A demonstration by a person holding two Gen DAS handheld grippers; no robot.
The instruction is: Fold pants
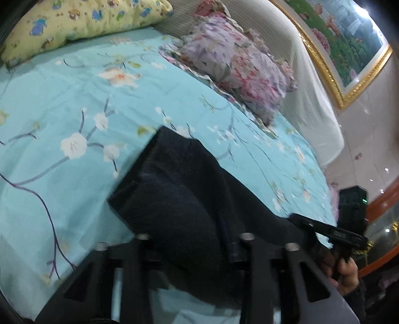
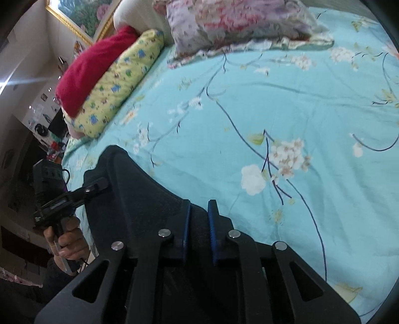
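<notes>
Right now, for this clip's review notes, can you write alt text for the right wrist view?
The right gripper, blue-padded, is closed on an edge of the dark navy fabric pants lying on a turquoise floral bedsheet. At the left, the left gripper grips another part of the pants. Behind lie a yellow patterned pillow, a red pillow and a pink-and-lilac floral pillow.

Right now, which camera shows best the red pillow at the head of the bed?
The right wrist view: the red pillow lies there in plain sight, resting on the yellow patterned pillow. The left wrist view does not show it at all; there only the yellow pillow appears.
</notes>
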